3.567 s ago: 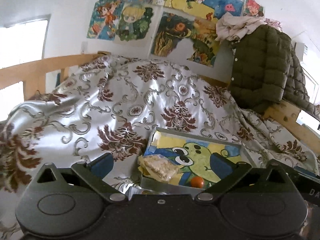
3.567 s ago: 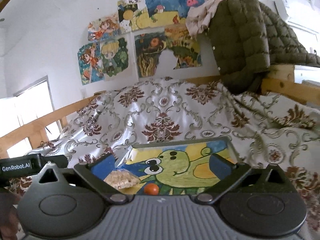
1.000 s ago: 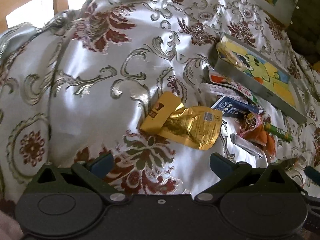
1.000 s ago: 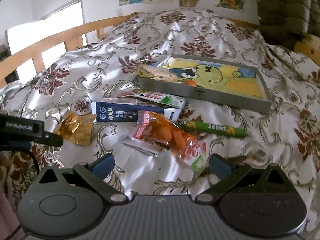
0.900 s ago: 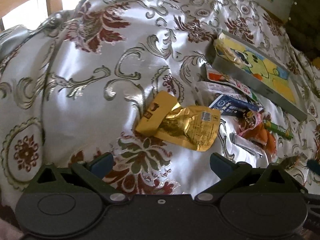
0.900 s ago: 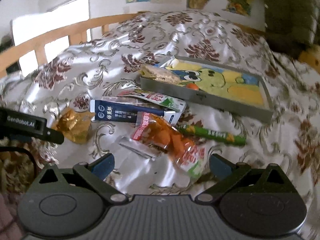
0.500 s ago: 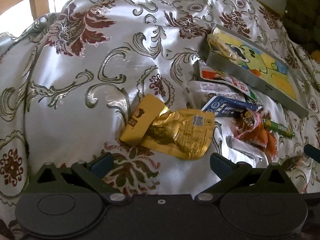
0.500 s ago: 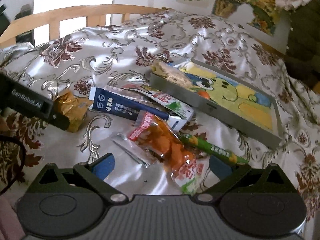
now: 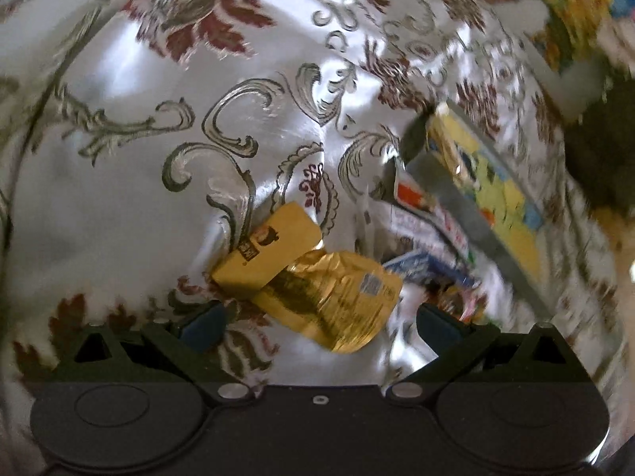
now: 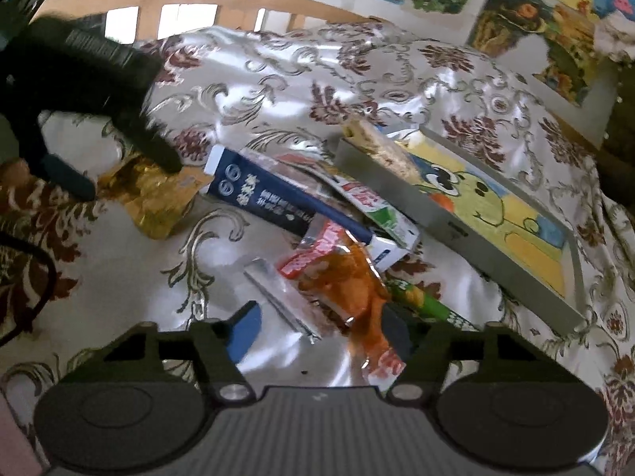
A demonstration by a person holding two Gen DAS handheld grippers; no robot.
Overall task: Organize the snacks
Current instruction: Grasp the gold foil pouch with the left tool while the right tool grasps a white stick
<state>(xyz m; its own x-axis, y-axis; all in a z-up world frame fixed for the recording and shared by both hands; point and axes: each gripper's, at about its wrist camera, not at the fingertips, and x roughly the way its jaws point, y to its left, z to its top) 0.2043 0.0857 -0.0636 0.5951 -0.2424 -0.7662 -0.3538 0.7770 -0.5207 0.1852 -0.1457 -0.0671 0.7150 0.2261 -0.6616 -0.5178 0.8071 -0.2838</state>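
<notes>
- A bed draped in a shiny silver bedspread (image 10: 397, 79) with maroon flowers carries everything; painted pictures hang on the wall behind, and a wooden rail runs along the far side.
- The snacks lie loose on the bedspread beside a shallow grey tray (image 10: 468, 234) with a cartoon frog painted inside; a pale cracker pack (image 10: 381, 146) rests at its near corner.
- The right gripper (image 10: 317, 331) hangs low over an orange snack packet (image 10: 345, 277), its jaws closing with the packet's lower end and a clear wrapper (image 10: 278, 297) between them; the pads do not yet visibly press on either.
- The left gripper (image 9: 317, 323) hovers with jaws wide over a gold foil pouch (image 9: 337, 297), which overlaps a tan packet (image 9: 270, 246); nothing is gripped.
- A navy carton (image 10: 278, 202), a red-and-white sachet (image 10: 369, 202) and a green stick pack (image 10: 428, 305) crowd the orange packet.
- Risk: the right jaws may pinch the clear wrapper along with the orange packet, or catch only a crinkled edge, which may slide out on lifting.
- Risk: the slick fabric could let the gold pouch skate away, or bunch up into the left jaws.
- Risk: the tan packet could be dragged along with the pouch.
</notes>
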